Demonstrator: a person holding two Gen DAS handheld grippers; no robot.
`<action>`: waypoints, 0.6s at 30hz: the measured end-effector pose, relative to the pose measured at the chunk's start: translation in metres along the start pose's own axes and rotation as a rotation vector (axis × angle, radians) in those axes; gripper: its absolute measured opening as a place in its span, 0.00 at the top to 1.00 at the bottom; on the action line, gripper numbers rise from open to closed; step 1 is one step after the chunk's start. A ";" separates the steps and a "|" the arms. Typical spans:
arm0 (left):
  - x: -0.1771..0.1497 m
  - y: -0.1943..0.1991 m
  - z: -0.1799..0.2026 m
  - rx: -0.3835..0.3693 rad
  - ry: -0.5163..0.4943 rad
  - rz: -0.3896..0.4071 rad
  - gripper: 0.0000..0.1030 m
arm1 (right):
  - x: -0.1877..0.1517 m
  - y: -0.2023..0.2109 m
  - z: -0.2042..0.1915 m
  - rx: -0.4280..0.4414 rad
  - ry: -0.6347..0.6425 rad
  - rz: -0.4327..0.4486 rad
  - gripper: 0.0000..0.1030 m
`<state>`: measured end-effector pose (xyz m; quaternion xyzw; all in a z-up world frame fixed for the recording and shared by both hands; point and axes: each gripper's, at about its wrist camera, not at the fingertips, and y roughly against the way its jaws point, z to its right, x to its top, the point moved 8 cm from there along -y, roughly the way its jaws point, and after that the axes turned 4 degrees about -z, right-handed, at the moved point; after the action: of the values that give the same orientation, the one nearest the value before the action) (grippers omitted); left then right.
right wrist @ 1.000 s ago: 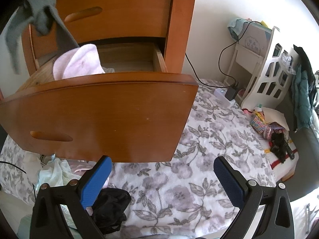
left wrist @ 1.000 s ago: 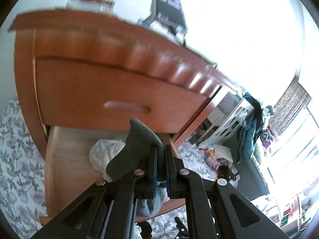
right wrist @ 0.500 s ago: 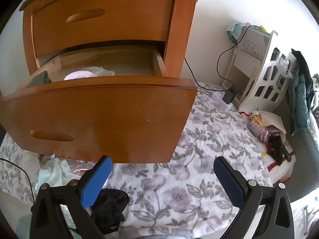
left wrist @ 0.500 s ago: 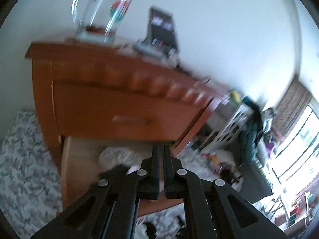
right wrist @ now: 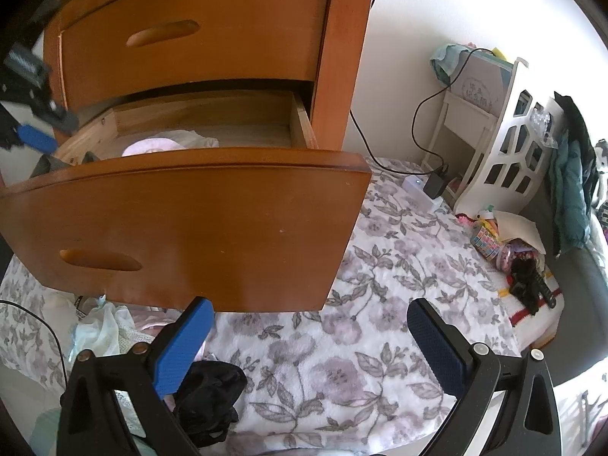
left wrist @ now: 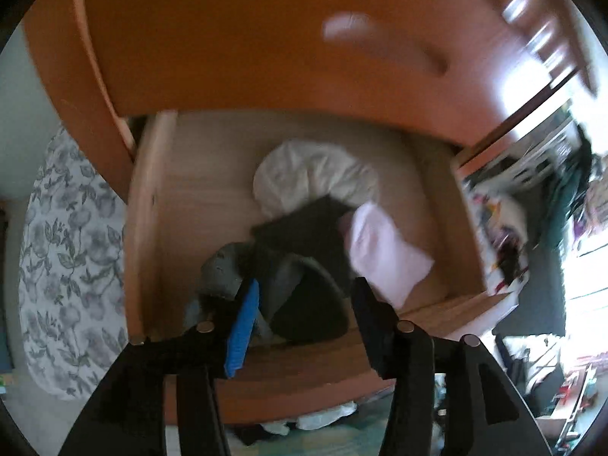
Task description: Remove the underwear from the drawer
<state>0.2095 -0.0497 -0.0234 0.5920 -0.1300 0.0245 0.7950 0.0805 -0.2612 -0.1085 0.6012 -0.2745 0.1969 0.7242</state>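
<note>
Two grippers: my left gripper (left wrist: 304, 300) is opening above grey underwear (left wrist: 224, 273) inside the drawer (left wrist: 146, 228), pads clear of it. My right gripper (right wrist: 307, 345) stands released below the drawer front, nothing between its fingers.

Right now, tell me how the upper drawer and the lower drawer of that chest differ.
The upper drawer is pushed shut, its front flush with the chest; the lower drawer is pulled far out. Nothing shows inside the upper one, while the lower one shows clothing: a pink piece, a white piece and dark pieces. Both share orange-brown curved wooden fronts with an oval recessed grip.
</note>
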 end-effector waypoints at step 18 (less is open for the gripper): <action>0.007 -0.048 -0.008 0.035 0.031 -0.165 0.28 | 0.000 -0.004 0.001 0.013 -0.007 -0.014 0.00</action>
<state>0.2273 -0.0572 -0.0688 0.6141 -0.0682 -0.0295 0.7857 0.0832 -0.2629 -0.1116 0.6084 -0.2716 0.1916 0.7207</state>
